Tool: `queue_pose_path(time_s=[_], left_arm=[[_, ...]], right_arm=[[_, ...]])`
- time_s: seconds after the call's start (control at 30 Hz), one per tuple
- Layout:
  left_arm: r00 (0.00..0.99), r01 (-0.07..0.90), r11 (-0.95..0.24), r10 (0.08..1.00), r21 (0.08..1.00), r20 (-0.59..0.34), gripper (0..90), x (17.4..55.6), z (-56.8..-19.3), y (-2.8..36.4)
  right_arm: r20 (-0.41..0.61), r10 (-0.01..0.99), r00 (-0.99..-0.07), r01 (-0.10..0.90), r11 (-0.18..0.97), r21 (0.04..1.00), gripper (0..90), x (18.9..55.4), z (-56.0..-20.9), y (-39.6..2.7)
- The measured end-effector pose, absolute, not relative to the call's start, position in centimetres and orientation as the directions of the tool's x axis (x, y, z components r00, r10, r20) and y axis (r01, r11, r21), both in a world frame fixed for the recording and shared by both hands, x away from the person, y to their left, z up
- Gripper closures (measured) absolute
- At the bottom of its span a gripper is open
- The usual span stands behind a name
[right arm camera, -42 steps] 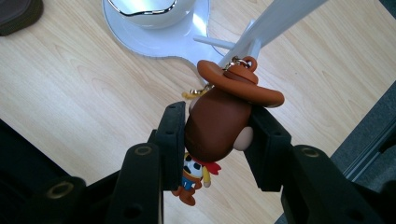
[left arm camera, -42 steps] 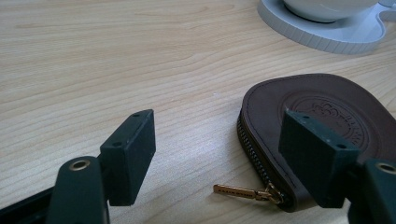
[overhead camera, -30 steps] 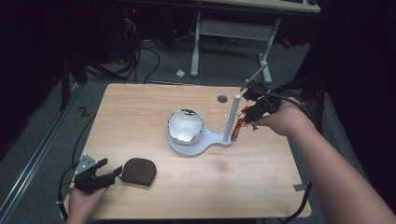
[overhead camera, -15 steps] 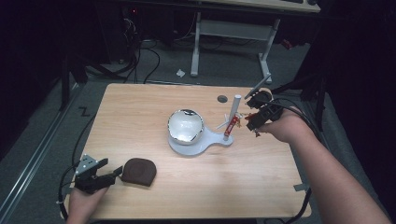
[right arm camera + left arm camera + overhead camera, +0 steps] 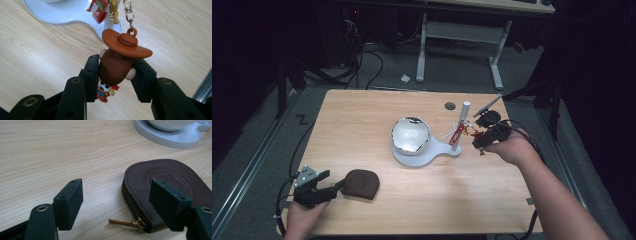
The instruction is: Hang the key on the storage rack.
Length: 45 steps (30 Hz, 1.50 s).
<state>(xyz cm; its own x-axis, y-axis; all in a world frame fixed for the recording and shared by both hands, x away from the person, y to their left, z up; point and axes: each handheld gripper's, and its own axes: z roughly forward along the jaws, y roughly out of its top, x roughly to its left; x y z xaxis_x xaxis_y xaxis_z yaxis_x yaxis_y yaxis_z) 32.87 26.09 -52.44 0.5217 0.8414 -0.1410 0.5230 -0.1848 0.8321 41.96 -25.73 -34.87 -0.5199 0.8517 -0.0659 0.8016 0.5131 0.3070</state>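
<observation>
Near the table's [image 5: 362,115] right edge, the right gripper [image 5: 115,72] pinches a cowboy-hatted figurine [image 5: 117,65] hanging by its chain beside the stand [image 5: 424,152]. At the front-left corner, the left gripper [image 5: 117,195] is spread beside a brown pouch [image 5: 165,187].

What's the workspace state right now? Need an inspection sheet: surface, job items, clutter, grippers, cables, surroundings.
Surface: light wooden table, with a small round dark spot near the far edge.
Job's things: cowboy figure keychain on a chain by the white post of a white stand; shiny bowl on that stand; brown zip pouch, closed, brass pull lying flat.
Clutter: nothing seen on the table.
Grippers: left gripper open, fingers beside the pouch's zip end; right gripper shut on the figure's head.
Cables: one trails from each gripper; more on the floor behind.
Surroundings: dark room, white desk frame behind, scrap of paper on the floor.
</observation>
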Motion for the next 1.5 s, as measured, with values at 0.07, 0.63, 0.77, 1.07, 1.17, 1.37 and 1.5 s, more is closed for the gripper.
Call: queue_pose_path(time_s=[0.07, 0.63, 0.77, 1.07, 1.17, 1.37, 1.5], left_arm=[[0.525, 0.527, -0.181, 0.838, 0.830, -0.150, 27.5, 32.9, -52.5, 26.0], [0.541, 0.557, -0.138, 0.809, 0.819, -0.232, 27.6, 32.9, -52.6, 25.5], [0.538, 0.575, -0.117, 0.800, 0.810, -0.266, 28.6, 33.0, -52.7, 25.6], [0.530, 0.606, -0.090, 0.786, 0.790, -0.317, 32.8, 33.4, -52.9, 25.7], [0.527, 0.616, -0.083, 0.782, 0.783, -0.332, 35.5, 33.6, -53.0, 25.6], [0.535, 0.628, -0.104, 0.778, 0.772, -0.330, 42.4, 33.7, -53.2, 25.1], [0.534, 0.630, -0.100, 0.776, 0.770, -0.335, 48.5, 33.4, -53.1, 25.0]], right_arm=[[-0.052, 0.856, -0.514, 0.802, 0.501, 0.326, 59.7, 41.9, -35.6, -25.9], [-0.022, 0.893, -0.450, 0.816, 0.422, 0.395, 56.1, 40.0, -39.5, -29.0], [-0.026, 0.895, -0.445, 0.813, 0.416, 0.407, 55.7, 38.9, -41.0, -29.6], [-0.031, 0.891, -0.454, 0.792, 0.419, 0.445, 55.5, 35.8, -44.8, -30.3], [-0.004, 0.894, -0.448, 0.795, 0.400, 0.457, 55.5, 34.7, -47.0, -31.0], [0.001, 0.899, -0.438, 0.786, 0.383, 0.485, 55.6, 33.1, -49.3, -31.4], [-0.005, 0.893, -0.449, 0.741, 0.376, 0.557, 55.7, 31.1, -49.9, -30.3]])
